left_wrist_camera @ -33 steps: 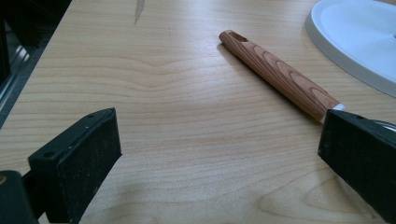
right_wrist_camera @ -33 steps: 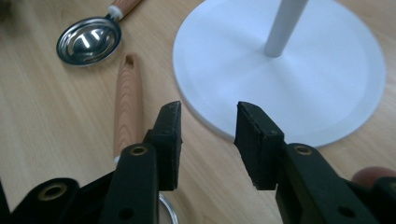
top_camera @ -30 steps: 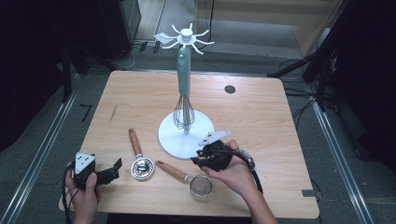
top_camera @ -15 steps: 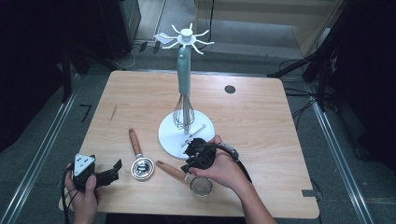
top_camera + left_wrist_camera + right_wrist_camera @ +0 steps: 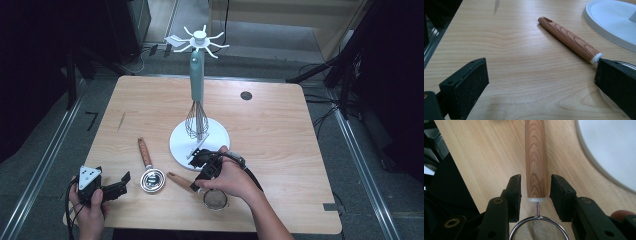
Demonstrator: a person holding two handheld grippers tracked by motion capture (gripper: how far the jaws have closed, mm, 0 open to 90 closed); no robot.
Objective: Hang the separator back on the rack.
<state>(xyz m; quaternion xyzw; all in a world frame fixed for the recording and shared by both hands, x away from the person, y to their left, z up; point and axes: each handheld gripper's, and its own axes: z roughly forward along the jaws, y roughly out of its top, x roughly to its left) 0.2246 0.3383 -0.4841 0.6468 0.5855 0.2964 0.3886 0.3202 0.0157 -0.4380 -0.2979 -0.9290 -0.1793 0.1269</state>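
Note:
A small mesh strainer [image 5: 215,200] with a wooden handle [image 5: 179,180] lies near the table's front edge. My right gripper [image 5: 196,181] reaches down over that handle. In the right gripper view the handle [image 5: 535,157] runs between the two jaws of the right gripper [image 5: 535,182] with a thin gap on each side, and the mesh bowl [image 5: 539,230] sits just below. The jaws are open and have just been opening a little. My left gripper [image 5: 120,185] rests at the front left, wide open [image 5: 541,82] with bare wood between its jaws.
A metal spoon [image 5: 152,179] with a wooden handle [image 5: 569,40] lies between the grippers. A white hook stand [image 5: 200,142] holds a teal-handled whisk [image 5: 196,80]; its round base [image 5: 614,22] is close behind the right hand. A dark hole [image 5: 245,95] marks the back of the table.
My right hand has moved left and a little down, from beside the stand's base to over the strainer's handle. The left gripper has stayed put.

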